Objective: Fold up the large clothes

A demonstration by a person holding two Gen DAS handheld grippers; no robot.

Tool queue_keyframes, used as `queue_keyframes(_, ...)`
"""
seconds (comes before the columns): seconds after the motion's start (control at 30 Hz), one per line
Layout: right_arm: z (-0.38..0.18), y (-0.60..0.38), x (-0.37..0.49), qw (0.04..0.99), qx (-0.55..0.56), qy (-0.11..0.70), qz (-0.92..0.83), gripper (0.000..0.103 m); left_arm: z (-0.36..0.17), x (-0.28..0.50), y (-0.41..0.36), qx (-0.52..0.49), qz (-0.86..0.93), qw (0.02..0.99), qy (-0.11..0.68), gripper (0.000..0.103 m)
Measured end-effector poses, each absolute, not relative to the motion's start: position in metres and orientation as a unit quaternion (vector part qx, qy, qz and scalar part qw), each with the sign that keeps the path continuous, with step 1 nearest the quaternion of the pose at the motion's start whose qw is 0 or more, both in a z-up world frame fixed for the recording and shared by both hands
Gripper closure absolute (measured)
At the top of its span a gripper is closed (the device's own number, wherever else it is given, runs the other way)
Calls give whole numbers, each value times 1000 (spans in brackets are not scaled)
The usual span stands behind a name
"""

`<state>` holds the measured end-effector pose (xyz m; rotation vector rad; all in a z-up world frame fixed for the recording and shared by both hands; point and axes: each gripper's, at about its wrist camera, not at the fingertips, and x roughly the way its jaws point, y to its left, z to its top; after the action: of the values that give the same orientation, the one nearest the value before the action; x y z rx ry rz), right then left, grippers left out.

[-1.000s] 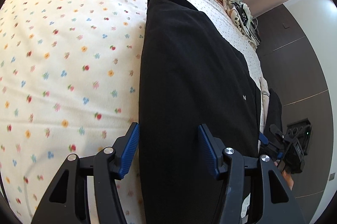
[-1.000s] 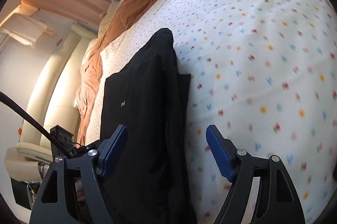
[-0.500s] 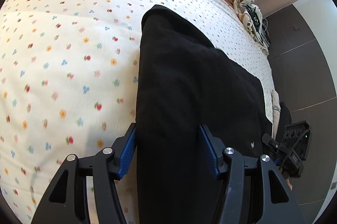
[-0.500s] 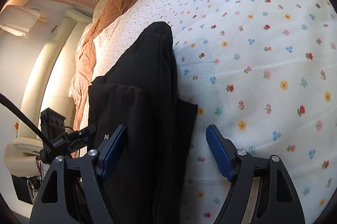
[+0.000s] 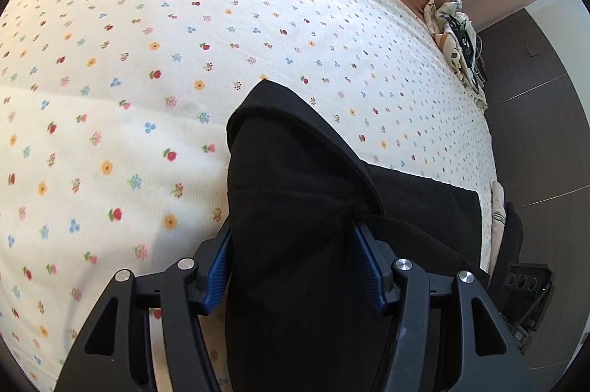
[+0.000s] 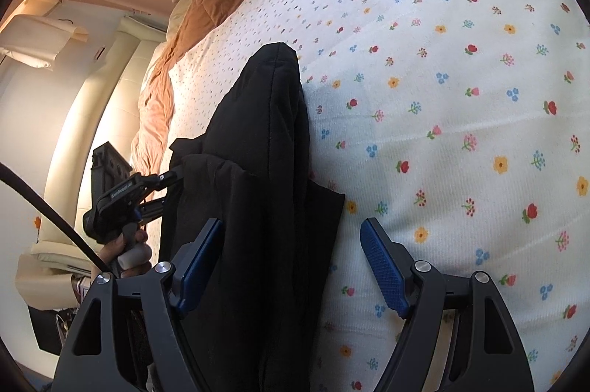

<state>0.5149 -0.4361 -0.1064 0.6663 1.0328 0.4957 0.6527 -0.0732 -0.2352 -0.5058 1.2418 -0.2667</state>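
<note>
between the left gripper [image 5: 293, 266] fingers sits one bunched black garment [image 5: 295, 193], jaws just opening; right gripper [image 6: 291, 266] gapes beside it; two grippers.

Both handheld grippers are black plastic frames with triangular cut-outs and round silver screw heads at the joints. The left gripper [image 5: 295, 266] and right gripper [image 6: 291, 263] each carry two ridged blue pads [image 6: 383, 266]. A black cable [image 6: 48, 211] crosses the right view's left side, beside a hand [image 6: 125, 250] around a pale grip.
</note>
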Motion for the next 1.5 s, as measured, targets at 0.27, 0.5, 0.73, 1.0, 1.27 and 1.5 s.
queue_keyframes(0.27, -112, -445, 507, 763, 348, 490, 238, 28, -235, 648, -66, -255, -128, 769, 572, 40)
queue_keyframes(0.5, -120, -439, 514, 741, 361, 506, 253, 28, -230, 607, -49, -298, -158, 749, 570, 42)
queue_keyframes(0.73, -127, -416, 549, 726, 347, 523, 280, 28, -237, 571, -37, -334, -179, 733, 564, 42)
queue_keyframes(1.0, -147, -416, 578, 700, 371, 529, 306, 70, -247, 578, -46, -341, -182, 734, 559, 49)
queue_keyframes(1.27, -122, -415, 569, 728, 345, 493, 326, 90, -228, 569, -44, -351, -184, 744, 538, 72)
queue_keyframes(1.5, -69, -403, 544, 766, 314, 445, 342, 90, -183, 552, -29, -367, -204, 762, 494, 74)
